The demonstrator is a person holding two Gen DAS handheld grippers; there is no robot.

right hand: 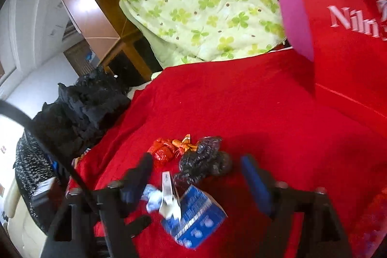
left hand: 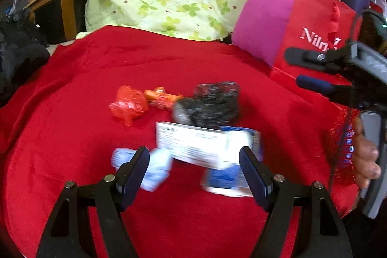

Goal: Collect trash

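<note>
The white-and-blue carton [left hand: 205, 149] sat low centre in the left view, looking light and crushable, so we figured grabbing a flat edge was safest. Behind it lay a crumpled black bag [left hand: 208, 104]. Left gripper [left hand: 194, 161] wide, empty; right gripper [right hand: 197, 175] wide too.

The right gripper [right hand: 197, 181] hangs with jaws apart and empty over a blue carton [right hand: 196, 219]. A black crumpled bag [right hand: 203, 162] lies just beyond on the red blanket [right hand: 241, 100].

I count one crumpled red plastic wrapper [left hand: 128, 104], one orange foil wrapper [left hand: 160, 96], one crumpled black plastic bag [left hand: 210, 104], one blue-and-white cardboard carton [left hand: 205, 145], one crumpled pale blue paper scrap [left hand: 154, 168], and one red paper carrier bag [left hand: 314, 23].
</note>
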